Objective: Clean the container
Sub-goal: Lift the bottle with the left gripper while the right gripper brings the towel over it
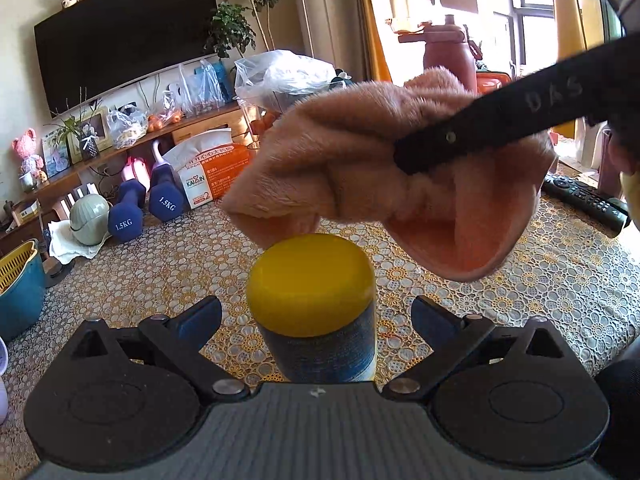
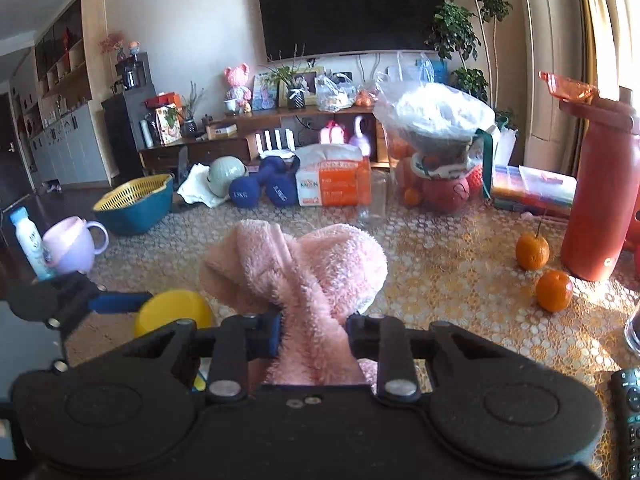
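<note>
A container with a yellow lid (image 1: pixel 310 280) and a dark printed body stands between the fingers of my left gripper (image 1: pixel 316 308). That gripper is open, with a gap showing on each side of the container. A fluffy pink cloth (image 1: pixel 340 152) hangs just above and behind the lid, and my right gripper (image 1: pixel 408 160) is shut on it, coming in from the right. In the right wrist view the cloth (image 2: pixel 304 264) bunches out ahead of my right gripper (image 2: pixel 314 332). The yellow lid (image 2: pixel 172 312) shows low at the left, beside a blue fingertip (image 2: pixel 116 302) of the left gripper.
The table has a lace-patterned cover (image 2: pixel 440 264). On it are two oranges (image 2: pixel 532 252), a tall red bottle (image 2: pixel 596 192), a remote control (image 2: pixel 628 400), a clear jar (image 2: pixel 372 200), a purple cup (image 2: pixel 72 244), a teal basket (image 2: pixel 136 204), blue dumbbells (image 1: pixel 128 212) and a tissue pack (image 1: pixel 208 172).
</note>
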A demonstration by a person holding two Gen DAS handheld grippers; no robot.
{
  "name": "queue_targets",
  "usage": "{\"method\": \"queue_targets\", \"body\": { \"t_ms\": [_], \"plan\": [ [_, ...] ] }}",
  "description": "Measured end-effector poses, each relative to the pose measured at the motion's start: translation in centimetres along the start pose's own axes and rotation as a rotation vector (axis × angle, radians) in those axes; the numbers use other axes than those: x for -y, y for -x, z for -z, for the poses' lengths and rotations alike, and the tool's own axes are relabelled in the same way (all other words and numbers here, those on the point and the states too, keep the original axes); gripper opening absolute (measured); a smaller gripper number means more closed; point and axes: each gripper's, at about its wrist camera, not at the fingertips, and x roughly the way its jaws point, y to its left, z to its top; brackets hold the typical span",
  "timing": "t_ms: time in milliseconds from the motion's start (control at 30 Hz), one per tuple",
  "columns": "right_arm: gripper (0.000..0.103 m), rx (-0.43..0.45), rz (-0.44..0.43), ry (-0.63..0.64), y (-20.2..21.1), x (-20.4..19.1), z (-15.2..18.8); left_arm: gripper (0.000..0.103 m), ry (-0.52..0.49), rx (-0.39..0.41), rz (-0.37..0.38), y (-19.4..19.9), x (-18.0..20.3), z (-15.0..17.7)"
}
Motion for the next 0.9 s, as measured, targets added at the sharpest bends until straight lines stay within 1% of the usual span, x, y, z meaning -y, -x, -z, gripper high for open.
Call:
{"method": "queue_targets", "body": {
  "t_ms": [100, 200, 233, 300, 367, 500, 567, 667, 833, 900],
  "plan": [
    [0.027, 0.01, -0.053, 0.019, 0.4, -1.8, -1.1, 0.093, 0.01, -0.008, 0.003, -0.4, 0.2, -0.1],
    [0.027, 0.003, -0.108, 0.032, 0.5, -3.3, -1.7, 0.085, 0.014, -0.011, 0.004, -0.5, 0.3, -0.1],
    [0.027, -0.007, -0.121, 0.036, 0.3, -3.7, -1.8, 0.08, 0.008, -0.01, 0.003, -0.5, 0.4, -0.1],
    [0.027, -0.035, -0.116, 0.06, -0.6, -4.4, -1.5, 0.075, -0.003, -0.012, -0.013, -0.5, 0.6, -0.1],
    [0.027, -0.048, -0.098, 0.074, -1.3, -4.8, -1.0, 0.068, -0.006, -0.011, -0.026, -0.5, 0.4, -0.1],
    [0.027, -0.048, -0.076, 0.057, -1.5, -4.5, -0.5, 0.067, -0.003, -0.008, -0.012, -0.3, 0.1, 0.0],
    [0.026, -0.054, -0.039, 0.064, -1.9, -4.3, -0.2, 0.067, -0.009, -0.004, -0.013, -0.2, 0.2, 0.2],
    [0.025, -0.08, -0.02, 0.019, -2.5, -3.2, 0.5, 0.067, -0.001, 0.002, -0.012, -0.1, 0.0, 0.4],
    [0.023, -0.173, 0.004, -0.055, -4.3, -1.1, 2.5, 0.067, 0.012, 0.004, -0.003, -0.2, -0.4, 0.4],
    [0.023, -0.189, 0.006, -0.086, -4.6, -0.4, 3.0, 0.067, 0.026, 0.006, 0.003, -0.1, -0.7, 0.5]
  ]
}}
